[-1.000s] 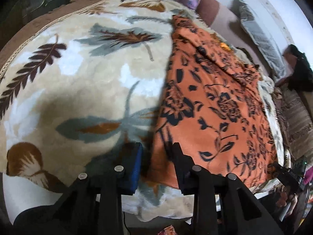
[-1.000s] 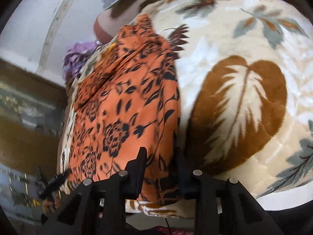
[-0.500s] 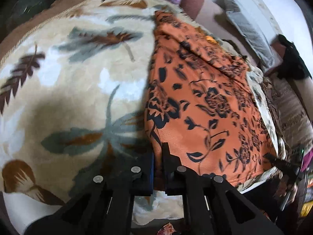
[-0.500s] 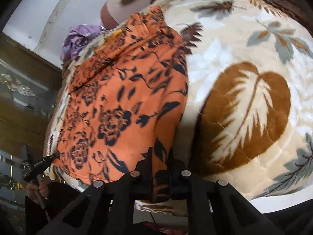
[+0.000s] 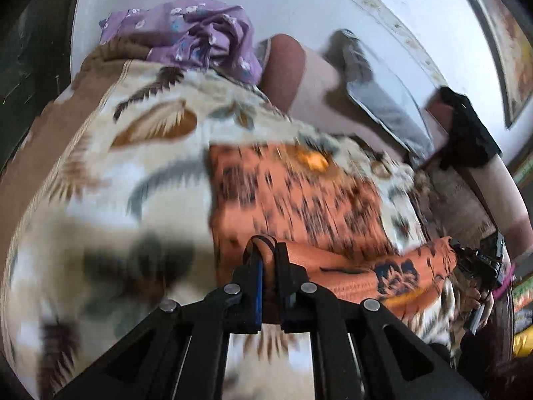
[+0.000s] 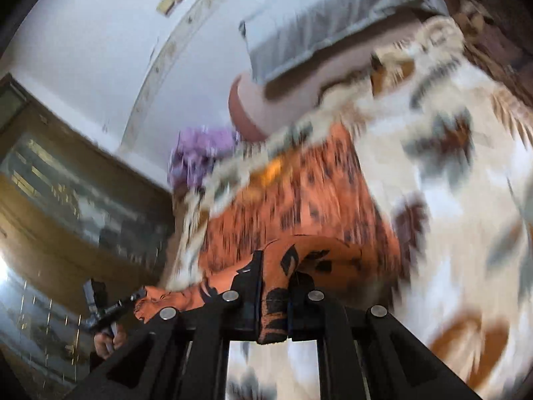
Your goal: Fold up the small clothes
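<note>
Left hand-held gripper (image 5: 268, 260) and right hand-held gripper (image 6: 274, 278) each clamp the orange floral garment (image 5: 299, 196), lifted at lower centre above the leaf-patterned blanket (image 5: 110, 173); purple cloth (image 5: 186, 33) and a blurred, apparently grey pillow (image 5: 383, 96) lie beyond.

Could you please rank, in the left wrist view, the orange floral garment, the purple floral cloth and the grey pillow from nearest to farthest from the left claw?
1. Orange floral garment, clamped in the left claw.
2. Grey pillow, upper right.
3. Purple floral cloth, far top, left of centre.
</note>
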Demonstrator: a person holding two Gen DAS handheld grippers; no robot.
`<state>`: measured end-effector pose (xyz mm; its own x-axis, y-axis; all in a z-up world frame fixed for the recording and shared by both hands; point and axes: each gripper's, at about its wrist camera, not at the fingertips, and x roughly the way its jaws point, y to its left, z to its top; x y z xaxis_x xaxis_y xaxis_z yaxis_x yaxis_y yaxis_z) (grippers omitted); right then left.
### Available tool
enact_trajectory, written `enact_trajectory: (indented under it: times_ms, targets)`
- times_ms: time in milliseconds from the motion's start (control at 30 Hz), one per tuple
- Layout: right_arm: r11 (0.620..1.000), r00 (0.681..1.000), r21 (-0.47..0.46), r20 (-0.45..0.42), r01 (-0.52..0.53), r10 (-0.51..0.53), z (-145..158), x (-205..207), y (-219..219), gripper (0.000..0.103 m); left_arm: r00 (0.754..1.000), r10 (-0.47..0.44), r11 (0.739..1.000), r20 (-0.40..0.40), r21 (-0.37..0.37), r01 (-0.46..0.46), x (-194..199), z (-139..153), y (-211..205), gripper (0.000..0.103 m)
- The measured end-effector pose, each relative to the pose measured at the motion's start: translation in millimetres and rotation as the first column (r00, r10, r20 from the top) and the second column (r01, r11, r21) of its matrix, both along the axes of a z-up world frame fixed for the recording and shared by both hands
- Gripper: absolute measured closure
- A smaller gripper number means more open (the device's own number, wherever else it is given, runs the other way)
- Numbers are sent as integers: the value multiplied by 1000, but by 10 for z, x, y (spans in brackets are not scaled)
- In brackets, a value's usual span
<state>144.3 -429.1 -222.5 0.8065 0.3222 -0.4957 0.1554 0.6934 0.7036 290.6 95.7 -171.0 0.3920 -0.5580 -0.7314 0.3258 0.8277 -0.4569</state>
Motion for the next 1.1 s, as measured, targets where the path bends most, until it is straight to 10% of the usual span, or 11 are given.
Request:
enact_trajectory:
  times_ms: [167, 367, 500, 567, 633, 667, 767, 900, 1100]
  targets:
    - [996, 996, 42, -51, 77, -75, -264, 1193, -438, 92, 998, 58, 997, -7, 47, -58, 1038, -217, -437, 96]
    - [985, 971, 92, -206, 145, -124, -1150, 2032, -707, 85, 982, 174, 960, -70, 235, -153, 1754, -1148, -893, 91]
    - [945, 980, 280, -148, 171, -134, -1419, 1950, -932, 82, 963, 270, 956, -14, 123, -267, 1711, -1144, -647, 65]
    - [934, 976, 285, -107, 214, -191, -1338, 1767, -1069, 68, 943, 330, 940, 50, 78, -333, 1649, -960, -467, 57]
    - [905, 955, 307, -87, 295, -282, -1249, 1524, -1206, 20, 912, 405, 914, 71, -6, -405, 1554, -738, -242, 51]
    - [897, 940, 284, -91, 340, -328, -1163, 1392, -1226, 19, 902, 426, 905, 66, -17, -426, 1493, -651, -188, 50]
    - [976, 972, 47, -114, 212, -206, -808, 1363, -896, 22, 928, 348, 918, 134, 149, -366, 1154, -414, -340, 49]
    - [984, 982, -165, -186, -65, 34, -635, 1530, 86, 42, 964, 151, 882, 220, 411, -232, 424, -543, -818, 24]
    - [881, 911, -298, -309, -367, 274, -979, 1972, 1584, 62, 976, 151, 895, 159, 398, -203, 22, -1075, -1024, 24]
